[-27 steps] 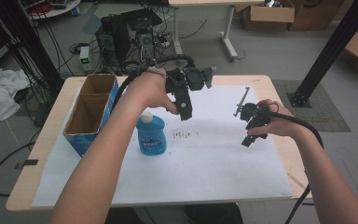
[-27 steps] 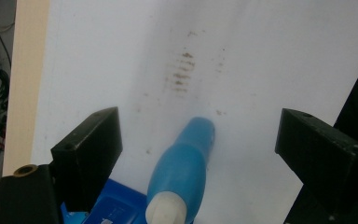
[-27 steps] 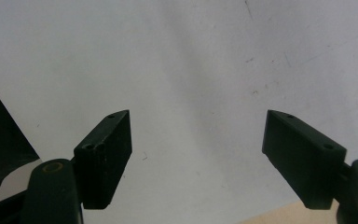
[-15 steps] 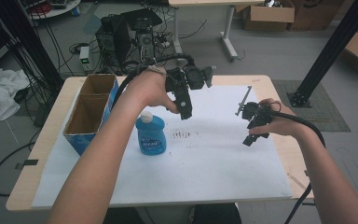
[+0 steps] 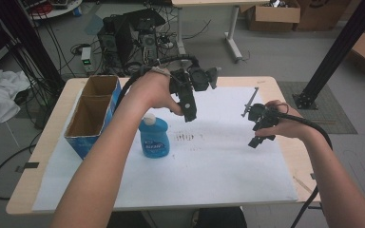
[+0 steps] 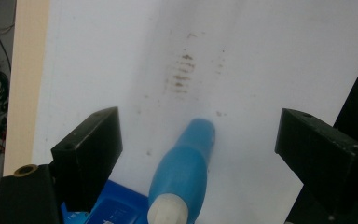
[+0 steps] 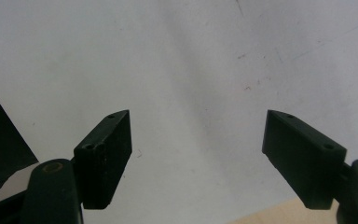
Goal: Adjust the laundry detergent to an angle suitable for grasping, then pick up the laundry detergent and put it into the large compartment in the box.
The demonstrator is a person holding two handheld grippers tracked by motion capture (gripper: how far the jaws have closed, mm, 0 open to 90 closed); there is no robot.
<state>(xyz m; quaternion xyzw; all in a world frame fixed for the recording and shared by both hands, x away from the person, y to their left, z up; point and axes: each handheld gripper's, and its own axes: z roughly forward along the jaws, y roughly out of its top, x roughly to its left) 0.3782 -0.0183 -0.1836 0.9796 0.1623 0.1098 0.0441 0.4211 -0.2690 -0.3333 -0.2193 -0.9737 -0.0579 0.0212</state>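
Note:
A blue dish-soap bottle point(image 5: 154, 137) with a white cap stands upright on the white paper point(image 5: 218, 175), left of centre. My left gripper point(image 5: 189, 113) hangs just behind and to the right of it, jaws pointing down and open. In the left gripper view the bottle point(image 6: 181, 177) rises between the open jaws of the left gripper point(image 6: 199, 135) without touching either pad. My right gripper point(image 5: 261, 135) hovers over the right part of the paper. Its jaws point(image 7: 198, 140) stand wide open over bare paper with nothing between them.
An open cardboard box point(image 5: 92, 114) with a blue side sits at the table's left. A brown smear point(image 5: 188, 137) marks the paper right of the bottle. A thin metal tool point(image 5: 250, 101) lies at the paper's back right. The wooden table edge point(image 5: 292, 156) runs beside my right hand.

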